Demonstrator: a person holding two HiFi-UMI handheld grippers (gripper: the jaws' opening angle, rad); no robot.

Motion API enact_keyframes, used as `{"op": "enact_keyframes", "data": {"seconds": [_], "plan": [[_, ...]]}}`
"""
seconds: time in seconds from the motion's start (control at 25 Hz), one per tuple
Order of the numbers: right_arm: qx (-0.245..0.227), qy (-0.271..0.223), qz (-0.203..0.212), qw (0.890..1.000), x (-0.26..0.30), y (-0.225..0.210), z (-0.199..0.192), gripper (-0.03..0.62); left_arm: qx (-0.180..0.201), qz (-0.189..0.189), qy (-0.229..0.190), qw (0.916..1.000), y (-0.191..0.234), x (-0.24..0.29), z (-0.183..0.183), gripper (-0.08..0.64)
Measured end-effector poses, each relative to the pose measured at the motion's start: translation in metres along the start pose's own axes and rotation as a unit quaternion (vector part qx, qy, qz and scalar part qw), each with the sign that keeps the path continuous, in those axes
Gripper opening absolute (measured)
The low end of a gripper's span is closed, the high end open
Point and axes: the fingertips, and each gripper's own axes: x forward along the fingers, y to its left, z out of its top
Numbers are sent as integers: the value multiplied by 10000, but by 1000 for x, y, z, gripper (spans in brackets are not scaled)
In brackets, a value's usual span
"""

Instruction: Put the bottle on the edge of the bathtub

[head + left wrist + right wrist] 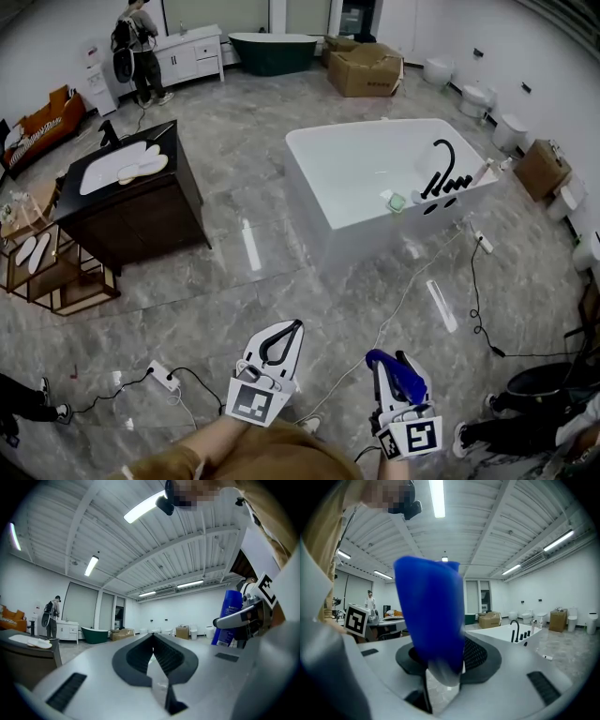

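My right gripper (393, 362) is shut on a blue bottle (397, 372), held low at the bottom right of the head view. In the right gripper view the bottle (431, 620) fills the middle, upright between the jaws. The left gripper (292, 328) is shut with nothing in it; its jaws meet in the left gripper view (153, 637), where the bottle (229, 617) shows at the right. The white bathtub (319, 202) stands well ahead across the floor, with a black tap (441, 169) on its right rim; its rim (497, 631) also shows in the right gripper view.
A dark vanity with a white basin (141, 202) stands left of the tub. Cables and a power strip (164, 377) lie on the grey tiled floor. Cardboard boxes (366, 67), a dark green tub (272, 52) and toilets (511, 131) line the far side. A person (141, 52) stands at the back.
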Motion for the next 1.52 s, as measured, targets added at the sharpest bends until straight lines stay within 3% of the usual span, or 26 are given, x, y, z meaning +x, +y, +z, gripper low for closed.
{"op": "enact_keyframes", "data": {"seconds": [0.32,0.52,0.88,1.24,1.52], "plan": [[-100,19,-78,9999,28,29,10,152,-68,-123,-75,9999,33,-11,-2,5],[-87,-19,-278,9996,36,42,11,152,-204,-383,-27,9991,48,-14,-10,5],[27,-6,-585,9983,43,44,15,152,-67,-803,-156,9966,56,-4,-8,5],[158,8,-476,9987,77,6,8,152,-111,-539,-51,9985,69,26,-22,5],[194,68,-384,9991,114,-53,8,152,-282,-522,142,9981,61,91,-43,5]]}}
